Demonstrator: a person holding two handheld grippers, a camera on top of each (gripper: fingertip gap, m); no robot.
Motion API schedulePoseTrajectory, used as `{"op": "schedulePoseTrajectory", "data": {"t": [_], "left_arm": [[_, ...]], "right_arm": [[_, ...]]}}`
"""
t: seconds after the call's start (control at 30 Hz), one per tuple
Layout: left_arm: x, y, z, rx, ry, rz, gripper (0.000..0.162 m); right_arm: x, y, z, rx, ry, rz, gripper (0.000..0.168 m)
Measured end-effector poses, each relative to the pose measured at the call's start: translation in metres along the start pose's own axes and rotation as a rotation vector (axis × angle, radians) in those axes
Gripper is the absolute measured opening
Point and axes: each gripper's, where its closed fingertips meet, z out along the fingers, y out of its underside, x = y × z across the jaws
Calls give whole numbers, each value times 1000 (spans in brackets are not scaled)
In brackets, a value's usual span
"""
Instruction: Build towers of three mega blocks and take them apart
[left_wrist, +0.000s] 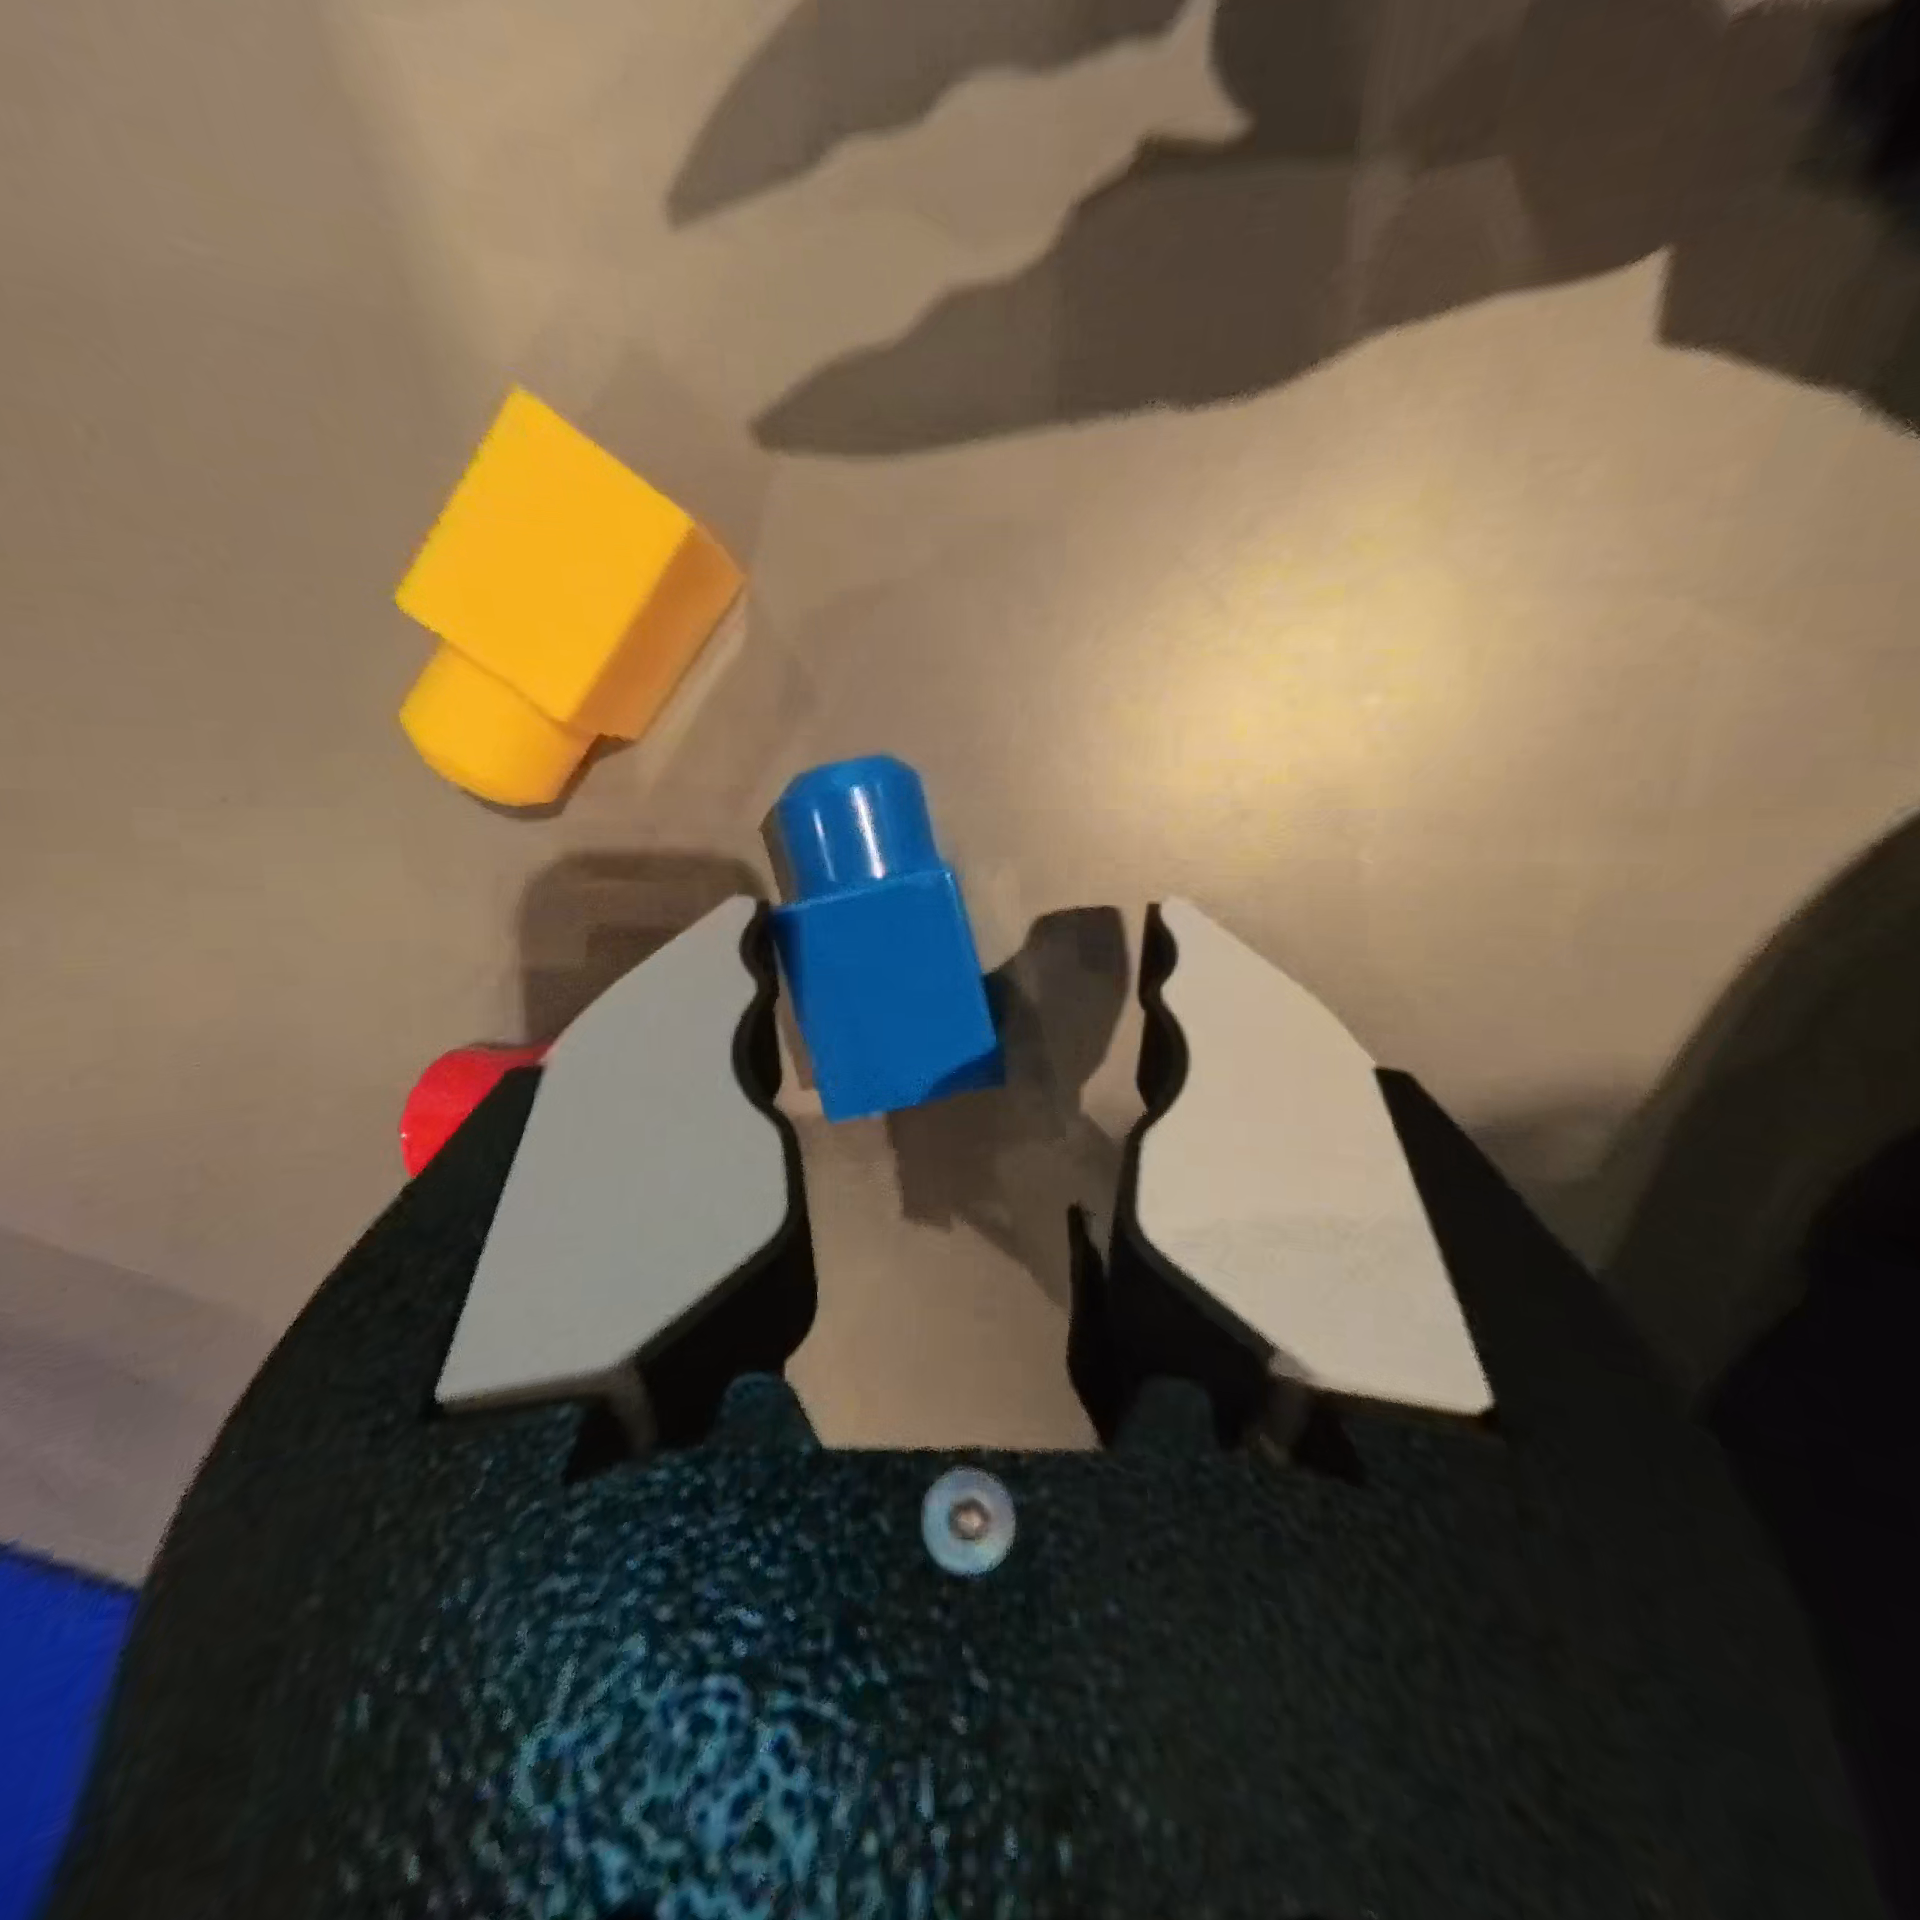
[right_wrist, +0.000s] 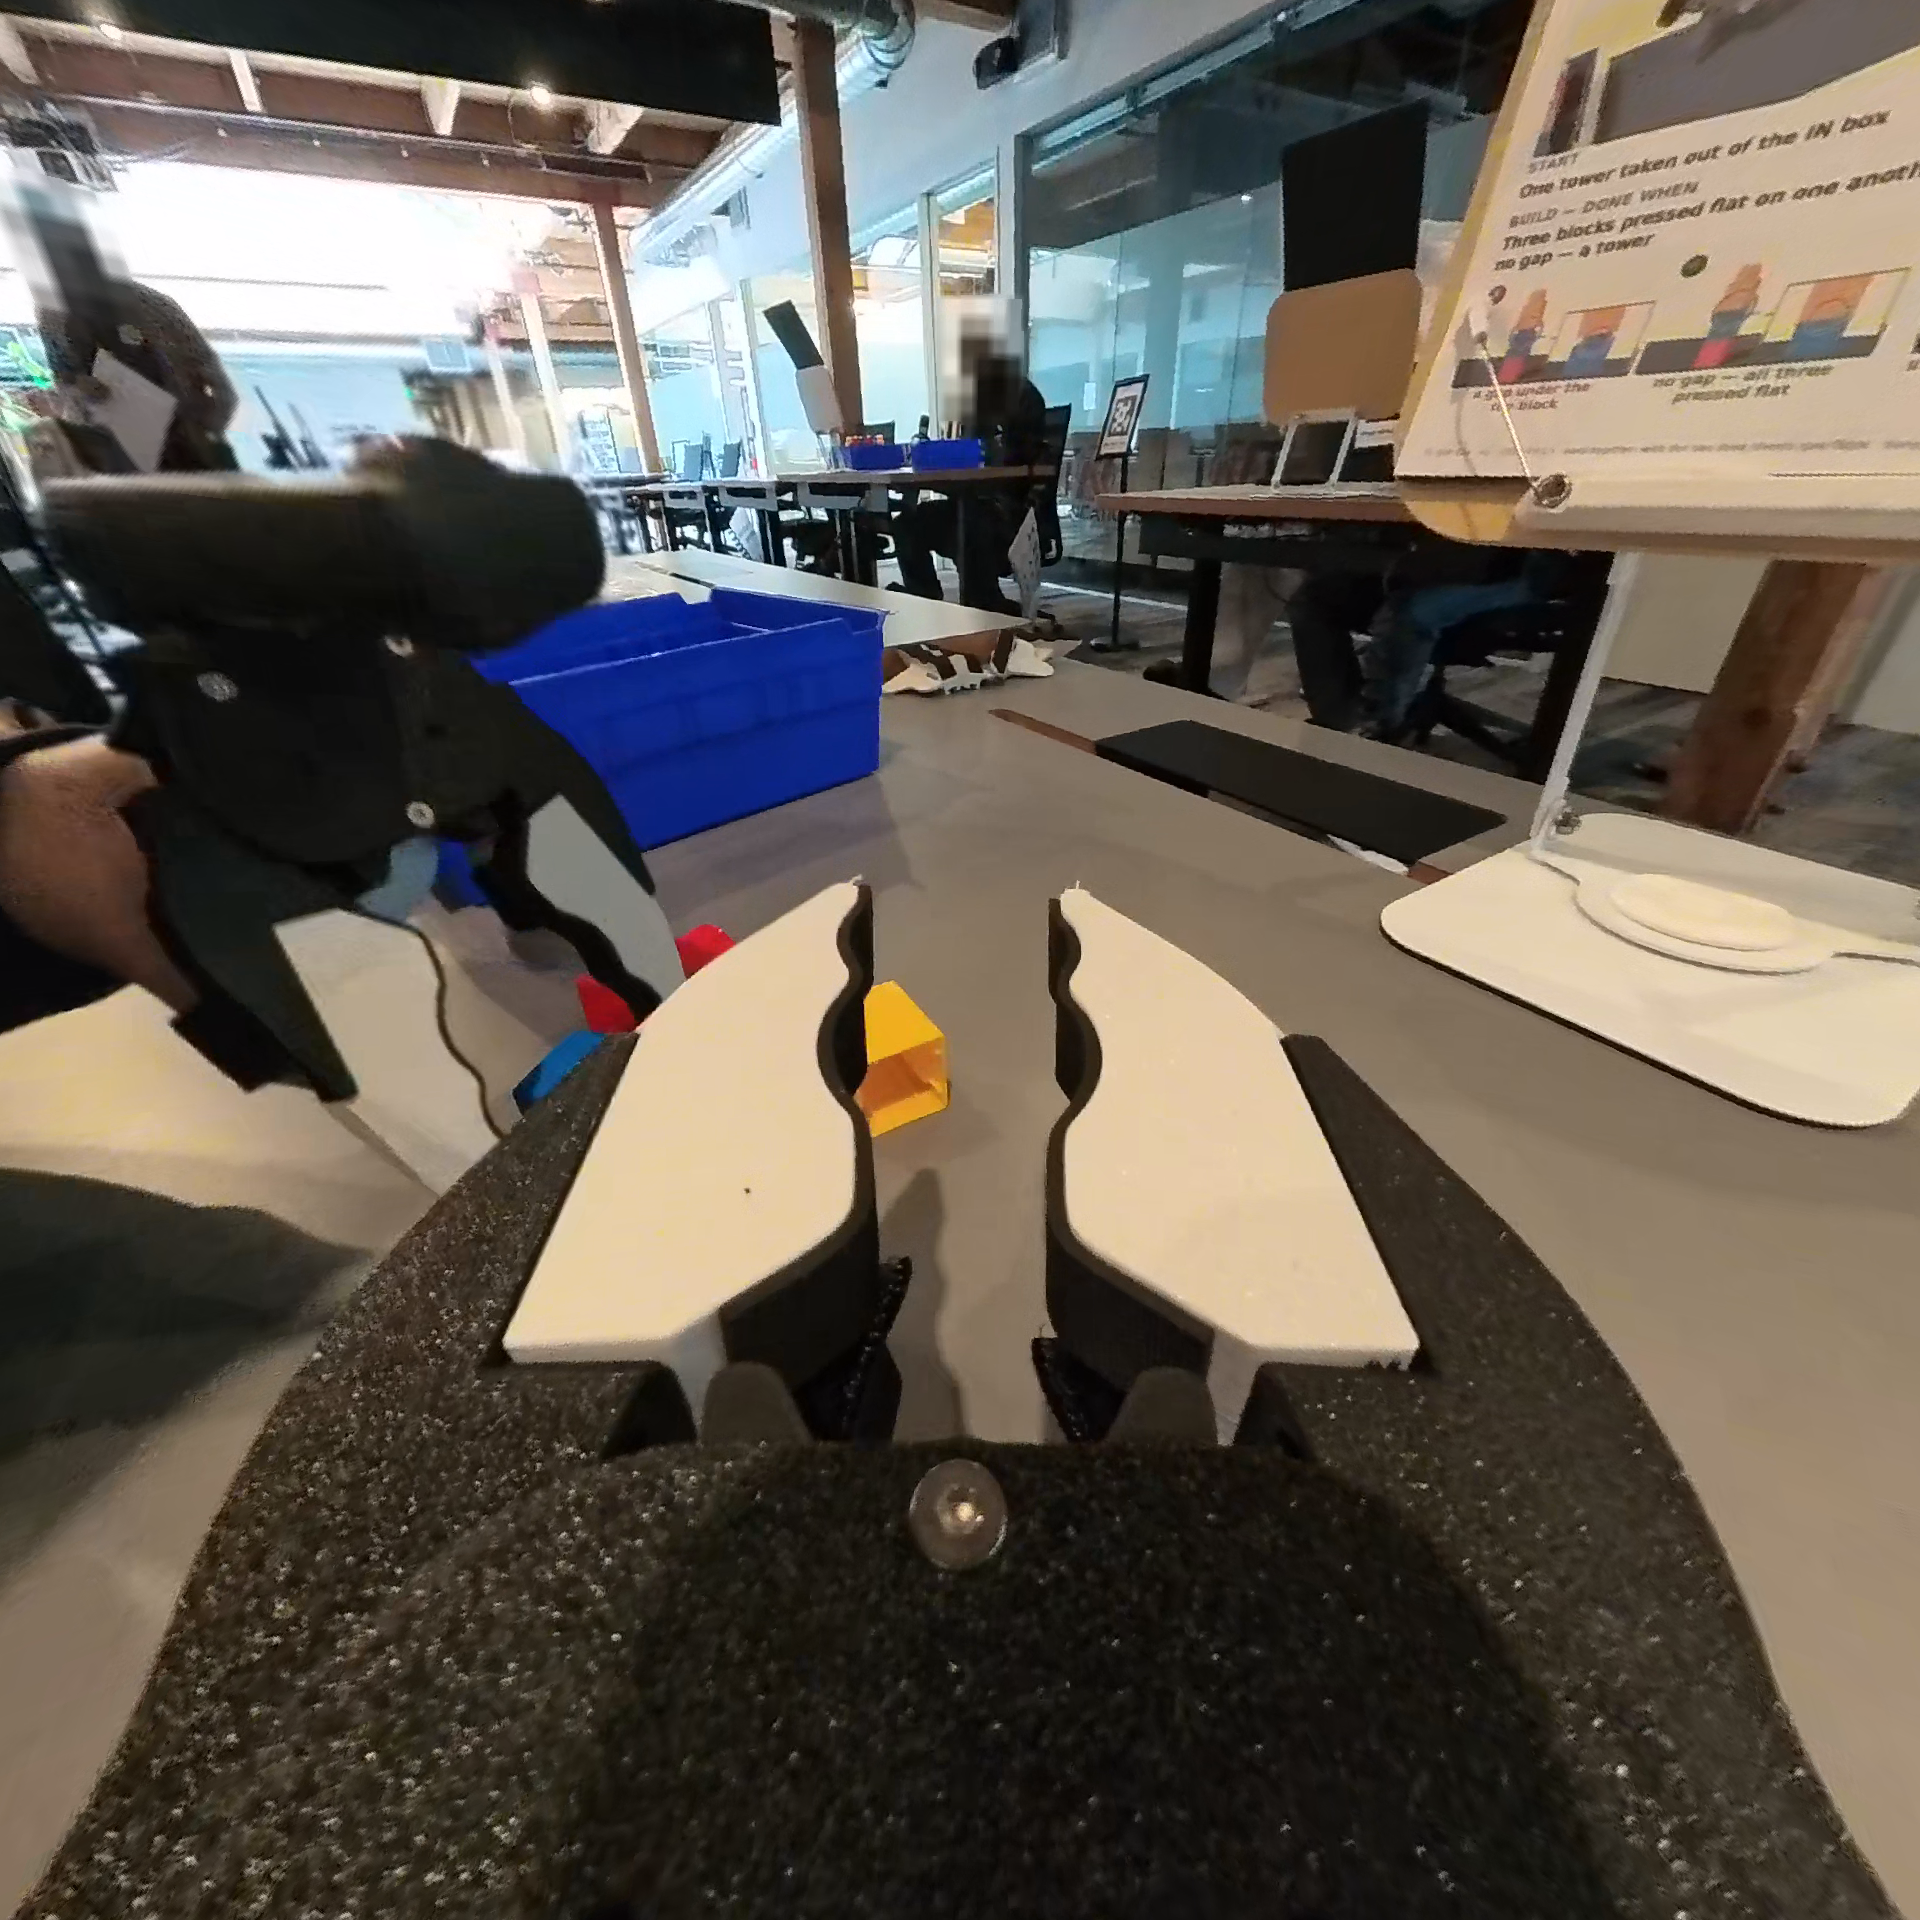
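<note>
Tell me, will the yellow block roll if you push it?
Probably not far: the yellow block lies on its side on the table, and its square body looks flat. Its round stud might make it pivot. It looks stiff, hollow plastic, so likely light.

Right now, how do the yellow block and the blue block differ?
The yellow block lies clear of the left gripper; the blue block sits between its open fingers, against one of them. The yellow block's stud points toward the camera, the blue block's away. Both are single-stud blocks lying on their sides on the table.
</note>
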Motion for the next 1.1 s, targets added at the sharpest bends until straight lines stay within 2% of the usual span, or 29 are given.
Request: {"op": "schedulePoseTrajectory", "data": {"t": [0.13, 0.3, 0.37, 0.43, 0.57, 0.63, 0.8, 0.87, 0.93, 0.97, 1.0, 1.03, 1.1], "left_arm": [[0, 11, 13, -94, -13, -16, 61], [-2, 11, 10, -53, 11, -22, 39], [-3, 1, 3, 64, 24, -11, 36], [4, -16, -12, 247, 91, -2, 36], [31, -50, -62, 670, 386, 3, 35], [36, -53, -77, 774, 455, 21, 35], [48, -48, -77, 789, 457, 97, 36], [52, -45, -74, 777, 459, 122, 36], [52, -41, -68, 758, 432, 135, 36], [50, -38, -64, 733, 408, 143, 38], [48, -35, -58, 703, 371, 146, 53], [46, -32, -53, 676, 342, 156, 56], [51, -29, -49, 656, 344, 189, 41]], "right_arm": [[1, -4, -2, 12, 2, 1, 32], [-4, -4, -1, 10, -30, 6, 33], [-17, -3, 2, 6, -117, 24, 33], [-35, -2, 3, 1, -239, 44, 36], [-80, -5, 4, 9, -510, 97, 42], [-97, -10, 4, 39, -608, 149, 45], [-120, -7, 8, 8, -707, 160, 45], [-127, -5, 9, -22, -732, 152, 29], [-128, 3, 10, -97, -725, 108, 29], [-128, 7, 11, -140, -715, 72, 29], [-128, 9, 12, -181, -698, 33, 29], [-130, 12, 13, -222, -694, -4, 29], [-136, 15, 15, -298, -701, -57, 29]]}}
